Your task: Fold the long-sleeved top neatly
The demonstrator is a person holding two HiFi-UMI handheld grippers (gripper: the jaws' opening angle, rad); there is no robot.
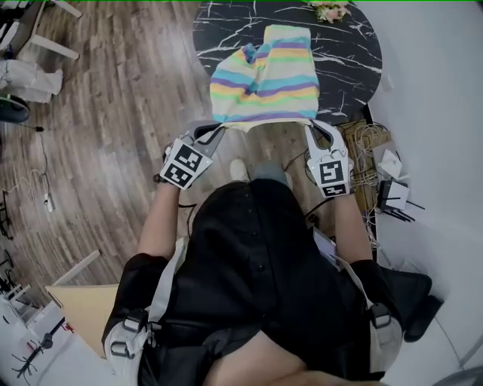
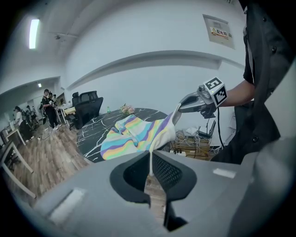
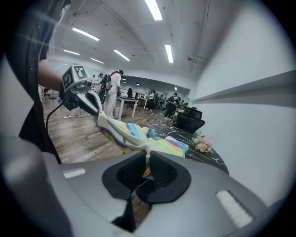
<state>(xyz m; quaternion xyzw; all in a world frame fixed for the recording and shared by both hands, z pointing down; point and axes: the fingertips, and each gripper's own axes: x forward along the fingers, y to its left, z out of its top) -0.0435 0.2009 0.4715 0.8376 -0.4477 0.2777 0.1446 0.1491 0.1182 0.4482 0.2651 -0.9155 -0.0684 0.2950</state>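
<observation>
Left gripper [image 1: 219, 130] clamped tight on one hem corner of the striped long-sleeved top [image 1: 264, 75], jaws pressed together on thin fabric. Right gripper [image 1: 313, 124] likewise pinching the other hem corner. Hem pulled taut between both, off the table edge; rest spread ahead on the black marble table [image 1: 355, 45].

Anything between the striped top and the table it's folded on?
Nothing visible. Only a flower bunch at the table's far edge, beyond the striped top. The left gripper and right gripper clamp its near hem.
</observation>
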